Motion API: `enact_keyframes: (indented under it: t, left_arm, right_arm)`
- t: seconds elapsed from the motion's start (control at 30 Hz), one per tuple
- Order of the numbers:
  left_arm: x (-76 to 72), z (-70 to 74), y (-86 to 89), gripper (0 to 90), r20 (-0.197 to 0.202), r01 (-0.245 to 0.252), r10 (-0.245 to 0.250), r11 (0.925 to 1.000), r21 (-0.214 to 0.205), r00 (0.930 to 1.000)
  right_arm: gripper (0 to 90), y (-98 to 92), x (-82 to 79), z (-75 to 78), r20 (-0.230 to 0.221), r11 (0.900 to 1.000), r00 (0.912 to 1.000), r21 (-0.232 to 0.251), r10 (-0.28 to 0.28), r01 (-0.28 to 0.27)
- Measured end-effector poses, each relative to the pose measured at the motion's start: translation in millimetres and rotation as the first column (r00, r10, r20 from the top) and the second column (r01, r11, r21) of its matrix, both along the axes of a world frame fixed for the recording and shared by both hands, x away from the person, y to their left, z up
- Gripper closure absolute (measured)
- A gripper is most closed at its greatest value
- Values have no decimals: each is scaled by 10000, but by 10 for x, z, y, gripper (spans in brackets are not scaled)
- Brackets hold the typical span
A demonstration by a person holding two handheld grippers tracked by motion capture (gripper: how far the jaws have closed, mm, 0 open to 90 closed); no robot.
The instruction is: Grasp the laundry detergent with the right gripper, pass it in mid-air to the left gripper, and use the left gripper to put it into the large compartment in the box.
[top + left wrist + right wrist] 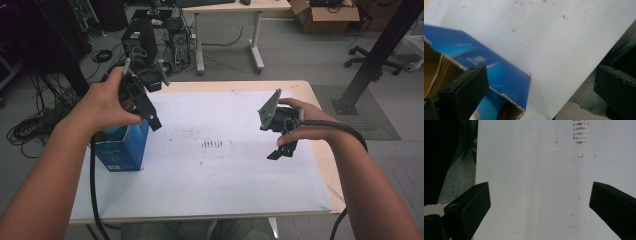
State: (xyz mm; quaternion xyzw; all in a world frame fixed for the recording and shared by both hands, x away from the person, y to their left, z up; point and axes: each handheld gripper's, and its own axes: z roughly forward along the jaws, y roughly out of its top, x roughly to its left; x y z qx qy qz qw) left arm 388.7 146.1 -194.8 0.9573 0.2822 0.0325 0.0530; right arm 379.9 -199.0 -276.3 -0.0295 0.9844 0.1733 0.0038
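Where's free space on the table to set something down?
Most of the white sheet is bare: the middle between the blue box and the right gripper, and the whole near strip up to the table edge. Only faint smudges mark the centre. Crowded only at the left edge, where the left gripper hangs open over the box.

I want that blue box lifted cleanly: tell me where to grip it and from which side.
Grip the blue box by its near wall at the torn-open top rim, coming from above with the left gripper, one jaw inside and one outside. It stands upright with its top open, and that gripper hovers open over it.
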Motion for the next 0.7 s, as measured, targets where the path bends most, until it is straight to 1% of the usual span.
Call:
enact_keyframes:
  t: [0.03,0.1,0.17,0.23,0.27,0.3,0.33,0.4,0.43,0.47,0.5,0.53,0.57,0.67,0.7]
  left_arm:
    - [-2,-15,-26,2,-70,193,-193,9998,29,9998]
    - [-13,-43,-68,2,-99,238,-236,9995,197,9997]
    - [-40,-81,-139,2,-169,570,-565,9978,324,9983]
    - [-71,-108,-202,2,-336,1016,-1006,9944,284,9944]
    - [-101,-129,-259,2,-484,1429,-1417,9895,226,9887]
    - [-110,-135,-278,2,-544,1611,-1598,9867,207,9857]
    - [-133,-156,-318,2,-631,2029,-2018,9792,105,9774]
    - [-157,-183,-369,2,-726,2493,-2481,9684,77,9660]
    - [-172,-204,-397,2,-839,2802,-2788,9599,48,9567]
    - [-183,-216,-412,2,-888,2927,-2913,9562,29,9525]
    - [-195,-230,-433,2,-886,3215,-3200,9469,18,9433]
    - [-201,-232,-444,2,-976,3373,-3353,9414,36,9370]
    - [-213,-247,-457,1,-1018,3519,-3505,9360,-46,9310]
    - [-224,-265,-484,1,-1134,3776,-3756,9260,-42,9198]
    - [-224,-275,-490,2,-1199,3812,-3788,9245,-31,9177]
  right_arm:
    - [37,3,-1,0,5,10000,10000,2,-23,23]
    - [36,13,2,7,11,10000,10000,61,22,-22]
    - [36,22,-8,15,-19,10000,10000,8,23,-23]
    - [36,31,-9,20,14,9999,10000,-37,94,-94]
    - [36,34,-14,23,-4,10000,10000,-71,70,-70]
    - [36,39,-16,27,-1,9999,10000,-90,73,-73]
    - [36,42,-17,28,-2,9999,10000,-103,71,-71]
    - [36,53,-18,34,10,9998,9999,-160,102,-101]
    - [37,57,-21,36,9,9998,9999,-178,124,-124]
    - [37,63,-26,43,17,9997,9999,-223,140,-139]
    - [37,66,-30,45,18,9996,9999,-223,149,-149]
    - [37,71,-34,55,33,9995,9998,-253,175,-174]
    - [37,73,-36,61,43,9995,9998,-265,187,-185]
    - [36,83,-33,67,68,9992,9996,-298,260,-258]
    - [37,90,-31,62,66,9991,9996,-311,278,-276]
